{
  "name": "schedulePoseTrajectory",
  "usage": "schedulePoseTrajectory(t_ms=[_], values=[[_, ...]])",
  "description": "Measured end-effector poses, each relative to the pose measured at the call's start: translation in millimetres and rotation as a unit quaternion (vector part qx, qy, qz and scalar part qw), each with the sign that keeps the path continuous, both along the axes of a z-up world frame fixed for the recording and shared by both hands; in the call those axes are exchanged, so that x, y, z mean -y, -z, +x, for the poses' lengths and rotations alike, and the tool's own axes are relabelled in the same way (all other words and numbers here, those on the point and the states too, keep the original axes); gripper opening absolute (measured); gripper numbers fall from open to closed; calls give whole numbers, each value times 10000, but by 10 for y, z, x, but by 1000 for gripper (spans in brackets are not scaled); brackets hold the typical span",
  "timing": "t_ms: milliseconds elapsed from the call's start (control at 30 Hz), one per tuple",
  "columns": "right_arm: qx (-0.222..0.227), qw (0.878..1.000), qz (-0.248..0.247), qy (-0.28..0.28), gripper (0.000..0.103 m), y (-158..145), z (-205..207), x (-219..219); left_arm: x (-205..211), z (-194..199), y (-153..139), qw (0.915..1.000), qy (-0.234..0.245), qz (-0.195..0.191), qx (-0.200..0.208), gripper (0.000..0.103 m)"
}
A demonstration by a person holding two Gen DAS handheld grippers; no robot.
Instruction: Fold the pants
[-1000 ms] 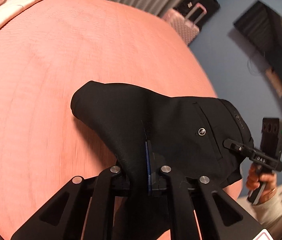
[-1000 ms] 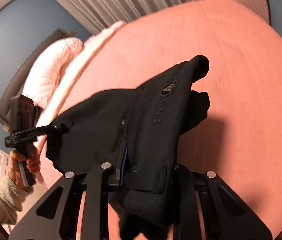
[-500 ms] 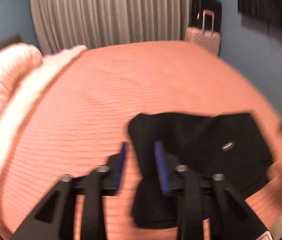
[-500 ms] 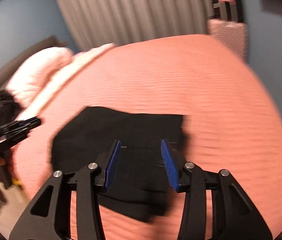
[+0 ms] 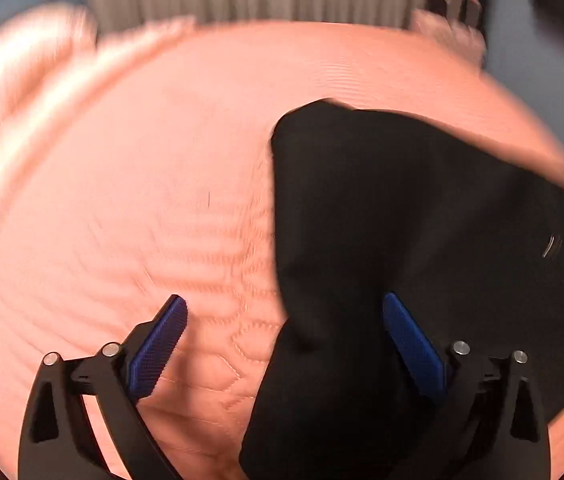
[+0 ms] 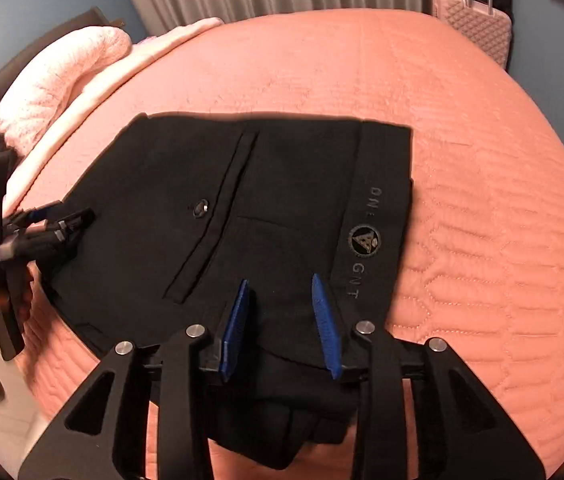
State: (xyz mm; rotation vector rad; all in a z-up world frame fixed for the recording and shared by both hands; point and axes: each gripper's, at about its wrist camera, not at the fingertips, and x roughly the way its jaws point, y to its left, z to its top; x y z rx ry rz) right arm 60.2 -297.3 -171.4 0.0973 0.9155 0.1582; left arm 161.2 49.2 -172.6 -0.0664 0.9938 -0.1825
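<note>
While both views carry some motion blur, the left more so, the pants (image 6: 266,216) lie folded and flat on the bed (image 6: 482,160), near its front edge, with a lower layer spilling over that edge beneath the right gripper (image 6: 282,322). Right gripper: jaws moderately apart, blue pads (image 6: 236,328) on either side of bare fabric, nothing clamped; whether the tips touch the cloth cannot be told. Waistband (image 6: 378,216) runs along the pants' right side, logo and lettering upward; back pocket with button (image 6: 201,208) faces up. Left gripper (image 5: 284,336): jaws spread wide, holding nothing, straddling the pants' (image 5: 422,240) left edge, one pad (image 5: 158,346) over bare bed (image 5: 122,200), the other over black cloth. Pillow (image 6: 62,80) lies at the bed's far left corner; suitcase (image 6: 472,24) stands beyond the far right corner.
</note>
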Motion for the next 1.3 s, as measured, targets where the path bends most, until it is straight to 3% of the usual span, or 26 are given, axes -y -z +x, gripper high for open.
schedulePoseTrajectory(t_ms=[67,133,233,267,333,367,400,433,467,500,533,567,667,733,767,833,867,933,1033,1100,1133,1167,1300], values=[[319,9995,60,-32,35,-274,-19,-133,2,-10,-188,9999,-100,32,128,78],[546,9978,269,-255,35,-452,93,-288,188,-47,-458,9981,151,220,562,77],[614,9955,473,-544,35,-472,416,-493,706,46,-696,9934,834,-138,776,81],[399,9965,476,-556,34,-351,594,-533,938,101,-664,9909,1079,-21,809,82],[195,9991,154,-358,33,-126,762,-509,1234,250,-444,9884,1218,567,712,83],[-46,9998,11,-197,30,58,802,-331,1242,273,-242,9870,1153,938,616,83],[-20,9995,252,-172,20,119,766,-169,1183,300,-82,9863,1095,1122,516,84],[-32,9991,412,-65,4,160,743,-17,1041,327,-16,9894,1118,800,476,83],[-102,9971,750,54,0,166,643,202,980,333,-18,9909,1070,654,481,83],[-93,9957,851,341,0,113,523,379,881,339,-18,9911,925,827,486,84],[-15,9964,572,620,0,18,399,457,775,319,-30,9892,770,1133,524,84],[65,9965,465,695,8,-56,295,467,693,273,-71,9882,671,1249,575,84],[168,9989,406,161,10,-167,102,185,550,4,-293,9887,252,1275,750,77],[-31,9998,64,-164,24,-15,74,56,721,-274,-374,9870,502,1288,816,82],[-110,9998,-139,-125,23,127,-1,93,852,-393,-282,9820,671,1624,690,84],[-61,9998,86,172,20,108,-148,251,940,-542,-26,9703,787,2229,511,84],[-97,9990,118,429,19,-2,-236,311,913,-612,-82,9724,672,2166,549,83],[95,9945,-525,898,24,-321,-398,248,901,-737,-263,9762,468,2075,434,80],[657,9890,-783,1069,24,-865,-713,115,1011,-1040,-781,9783,374,1874,795,81],[1036,9830,-921,1206,45,-1130,-904,-54,1149,-1247,-1145,9773,398,1808,1031,81],[1236,9789,-979,1298,62,-1260,-970,-155,1208,-1365,-1315,9765,358,1788,1147,81],[1478,9736,-1063,1375,69,-1396,-1076,-261,1252,-1401,-1483,9774,285,1677,1254,81],[2057,9573,-1349,1519,81,-1658,-1332,-585,1202,-1508,-1926,9870,-1,982,1272,81]])
